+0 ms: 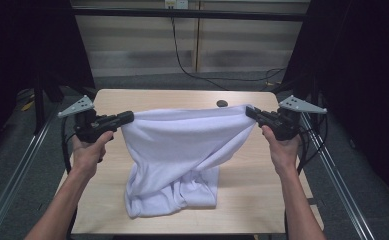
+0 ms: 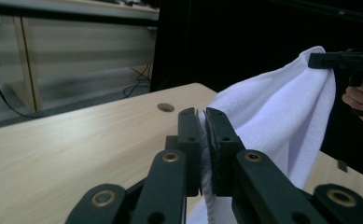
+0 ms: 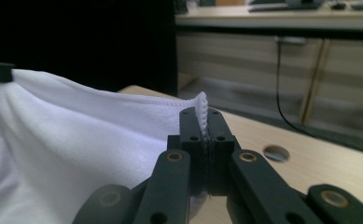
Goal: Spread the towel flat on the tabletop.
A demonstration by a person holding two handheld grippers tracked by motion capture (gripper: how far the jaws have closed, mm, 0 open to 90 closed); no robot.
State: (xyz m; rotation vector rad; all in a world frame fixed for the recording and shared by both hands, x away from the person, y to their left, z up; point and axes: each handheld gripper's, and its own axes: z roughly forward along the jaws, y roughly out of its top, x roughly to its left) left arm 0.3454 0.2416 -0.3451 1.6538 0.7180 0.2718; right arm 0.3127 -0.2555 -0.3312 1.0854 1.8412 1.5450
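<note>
A white towel (image 1: 179, 150) hangs stretched between my two grippers above the light wooden table (image 1: 242, 200), its lower part bunched on the tabletop. My left gripper (image 1: 128, 118) is shut on the towel's left top corner; in the left gripper view the jaws pinch the white cloth (image 2: 282, 112) at the left gripper's tips (image 2: 203, 116). My right gripper (image 1: 250, 112) is shut on the right top corner; the towel's hem (image 3: 201, 103) sticks up between the tips of the right gripper (image 3: 200, 116). The towel (image 3: 67, 144) sags away from it toward the other gripper.
A round hole (image 1: 222, 104) lies in the table near its far edge. Metal rails (image 1: 17, 170) run along both sides of the table. A black cable (image 1: 182, 60) hangs down the pale wall behind. Dark curtains stand at left and right.
</note>
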